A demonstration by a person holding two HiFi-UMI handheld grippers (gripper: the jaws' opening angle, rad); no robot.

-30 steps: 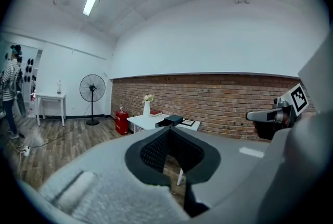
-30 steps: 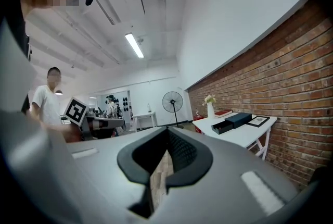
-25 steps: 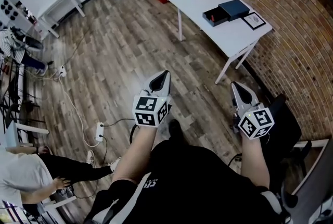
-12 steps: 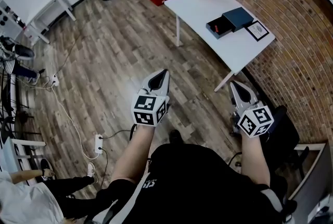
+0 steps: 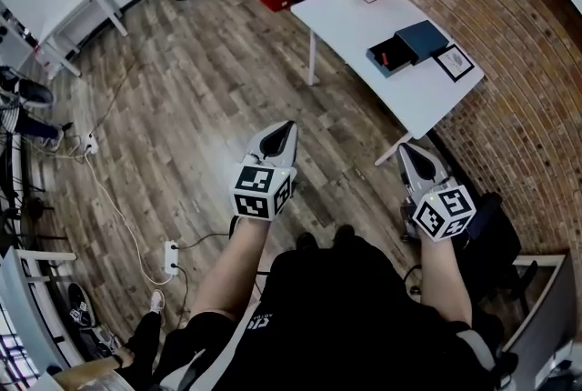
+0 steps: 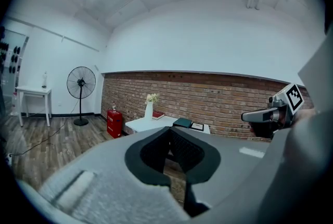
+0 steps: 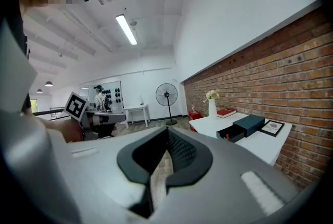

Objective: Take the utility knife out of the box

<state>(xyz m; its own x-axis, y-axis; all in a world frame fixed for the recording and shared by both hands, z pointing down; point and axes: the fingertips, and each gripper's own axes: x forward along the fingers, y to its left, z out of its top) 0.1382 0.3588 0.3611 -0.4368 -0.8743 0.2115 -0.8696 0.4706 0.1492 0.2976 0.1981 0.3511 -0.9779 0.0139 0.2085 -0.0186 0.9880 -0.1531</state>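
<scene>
Left tool [image 5: 285, 131]: jaws together with nothing between them; held out over the wooden floor [image 5: 200, 80], well apart from the surface

Surface [image 5: 350, 21]: white, at the far right along the brick wall; its middle is bare, and its things stand at the far end and toward the right

Box [image 5: 380, 54]: a dark open tray on the right part of the surface, with a blue lid [image 5: 426, 38] just beside it on its right

Knife [image 5: 386, 61]: a small red thing inside the tray is probably the utility knife, though it is too small to be sure; it has not been lifted out

Right tool [image 5: 407, 151]: jaws together and empty; it is the nearer of the two to the box, but still short of the surface

Step in hand: walking up to the surface, with no reach begun

Doing it well: stop square to the box with the open tray within easy reach; open the right tool before it goes into the tray; close across the narrow body of the knife, not along it

Spare tool: the left one could press down on the tray rim so the box does not lift with the knife

Watch for: the tray sliding on the smooth white top, and the frame [image 5: 453, 62] just right of the lid
</scene>
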